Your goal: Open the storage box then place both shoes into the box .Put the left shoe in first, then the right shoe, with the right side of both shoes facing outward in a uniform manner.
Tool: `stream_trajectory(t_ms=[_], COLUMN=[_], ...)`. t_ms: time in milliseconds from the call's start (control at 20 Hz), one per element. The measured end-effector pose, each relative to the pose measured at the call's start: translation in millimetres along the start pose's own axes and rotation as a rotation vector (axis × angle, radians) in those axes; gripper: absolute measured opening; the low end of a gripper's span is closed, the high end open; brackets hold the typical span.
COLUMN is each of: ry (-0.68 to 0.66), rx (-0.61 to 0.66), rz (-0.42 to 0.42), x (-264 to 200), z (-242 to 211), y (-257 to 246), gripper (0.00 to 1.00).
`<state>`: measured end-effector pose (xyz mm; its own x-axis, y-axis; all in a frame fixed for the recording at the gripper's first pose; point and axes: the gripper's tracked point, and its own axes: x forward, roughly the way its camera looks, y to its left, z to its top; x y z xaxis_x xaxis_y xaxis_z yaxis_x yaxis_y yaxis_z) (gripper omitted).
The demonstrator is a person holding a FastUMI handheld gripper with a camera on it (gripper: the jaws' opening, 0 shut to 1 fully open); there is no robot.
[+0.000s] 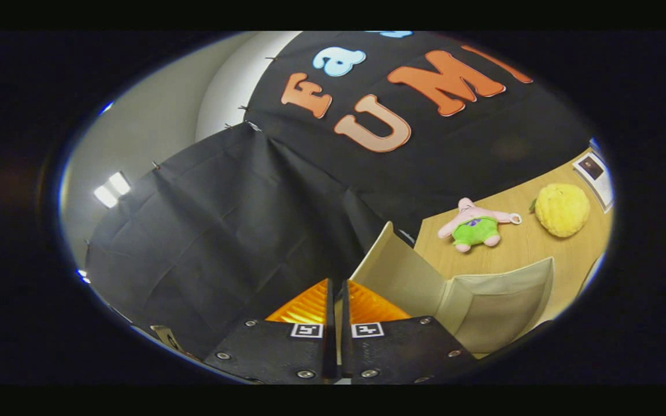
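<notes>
My gripper [337, 300] has its two fingers drawn almost together, and a thin beige edge runs between them. That edge belongs to the lid [396, 266] of the beige fabric storage box [500, 300]. The lid stands lifted and tilted, rising from my fingertips toward the black cloth wall. To the right of the fingers the box's inner walls show, and the box rests on the wooden table [524, 254]. The view is tilted, with the table sloping off to the right.
Beyond the box on the table lie a pink star-shaped plush in green shorts [474, 226] and a yellow bumpy plush fruit [562, 210]. A printed card [596, 173] lies past the fruit. Black cloth walls [223, 231] close off the far and left sides.
</notes>
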<state>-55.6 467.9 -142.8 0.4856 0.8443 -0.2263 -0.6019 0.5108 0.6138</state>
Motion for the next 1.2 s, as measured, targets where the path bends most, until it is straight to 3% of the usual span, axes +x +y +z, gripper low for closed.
stream_trajectory(t_ms=[150,200,300,400,500,750,1200], ry=[0.028,0.037,0.037,0.026,0.004,-0.048,-0.151], rx=[-0.054,-0.077,-0.113,-0.134,-0.165,-0.209,-0.305], rz=[-0.007,-0.026,-0.071,-0.11,-0.16,-0.279,-0.567], x=[6,6,1,-4,-15,-47,-139], z=[-10,-12,-10,-6,2,23,51], y=[6,2,-9,-20,-36,-82,-202], gripper=[0.07,0.14,0.44,0.86,0.98,0.98,0.98])
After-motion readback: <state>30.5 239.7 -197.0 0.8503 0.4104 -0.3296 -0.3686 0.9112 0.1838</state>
